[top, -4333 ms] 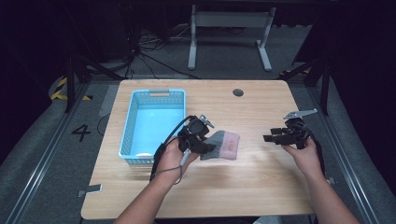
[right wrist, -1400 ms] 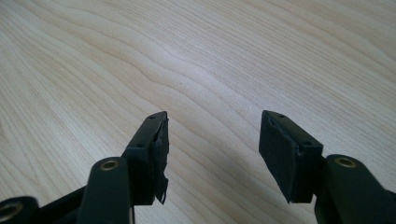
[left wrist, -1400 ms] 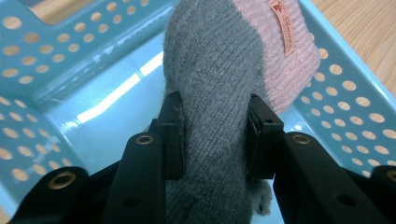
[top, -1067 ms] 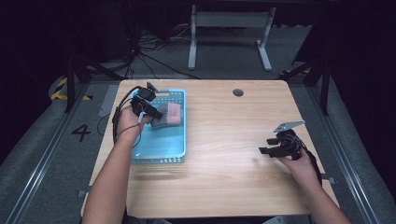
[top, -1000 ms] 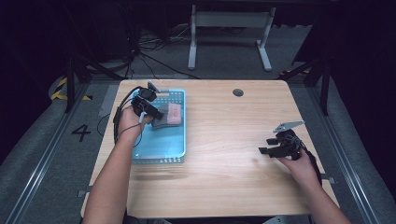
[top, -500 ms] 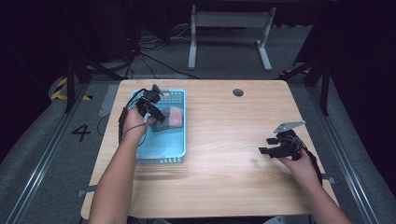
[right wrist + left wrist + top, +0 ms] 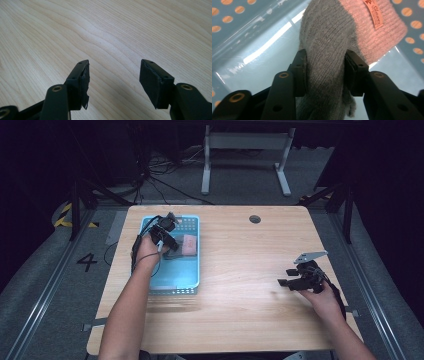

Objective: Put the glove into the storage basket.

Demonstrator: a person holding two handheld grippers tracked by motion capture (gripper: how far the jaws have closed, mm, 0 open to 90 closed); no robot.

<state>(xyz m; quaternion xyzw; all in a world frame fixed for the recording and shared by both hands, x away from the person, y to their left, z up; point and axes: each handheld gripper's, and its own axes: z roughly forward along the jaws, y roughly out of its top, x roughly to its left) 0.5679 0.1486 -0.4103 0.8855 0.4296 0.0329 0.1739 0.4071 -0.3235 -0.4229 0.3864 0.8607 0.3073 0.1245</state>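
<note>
A knitted sock, grey (image 7: 324, 37) with a pink cuff (image 7: 374, 32), lies in the blue plastic basket (image 7: 172, 290) at the table's left. In the high view the sock (image 7: 187, 245) rests on the basket floor near its far right side. My left gripper (image 7: 325, 53) reaches down into the basket, and both pads still touch the grey part of the sock. Its jaws have just been opening a little with the sock between them. My right gripper (image 7: 113, 68) stands open over bare wood, with nothing between its fingers, at the table's right (image 7: 285, 283).
The basket's perforated walls (image 7: 227, 20) rise close around the left gripper. The wooden table (image 7: 240, 270) has a round cable hole (image 7: 255, 219) at its far edge. Dark floor, cables and a desk frame lie beyond the table.
The left hand carried the sock from mid-table into the basket and, over the last second, sank lower toward the basket floor. The right hand has stayed put.
</note>
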